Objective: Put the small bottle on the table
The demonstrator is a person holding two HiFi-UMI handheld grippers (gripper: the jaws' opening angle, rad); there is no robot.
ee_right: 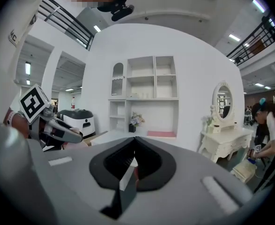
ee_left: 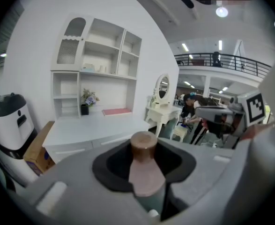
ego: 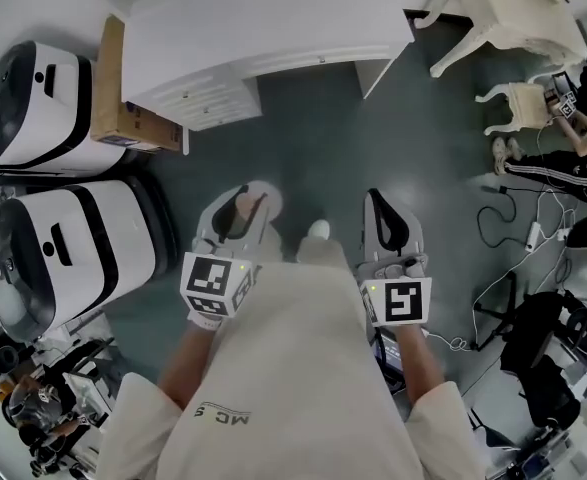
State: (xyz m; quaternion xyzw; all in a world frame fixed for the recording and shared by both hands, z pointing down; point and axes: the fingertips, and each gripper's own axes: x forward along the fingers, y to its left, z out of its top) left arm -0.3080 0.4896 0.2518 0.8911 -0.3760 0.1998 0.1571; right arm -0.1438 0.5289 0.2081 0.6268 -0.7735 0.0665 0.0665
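Facing the table [ego: 273, 28], left hand-held gripper [ego: 241, 206] grasps the small bottle [ee_left: 144, 165]; right hand-held gripper [ego: 389, 223] clenched, empty.

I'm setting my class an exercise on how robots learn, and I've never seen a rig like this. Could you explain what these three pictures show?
There is no robot here: a person holds a two-jaw gripper in each hand. The head view looks steeply down from a camera on the person's head. The other two cameras ride on the grippers and look along their jaws. The left gripper is closed on a small bottle with a brownish cap. The right gripper is shut, with nothing in it. Ahead stands a white table, where the bottle should go. At its back are a flower pot and a flat pink item.
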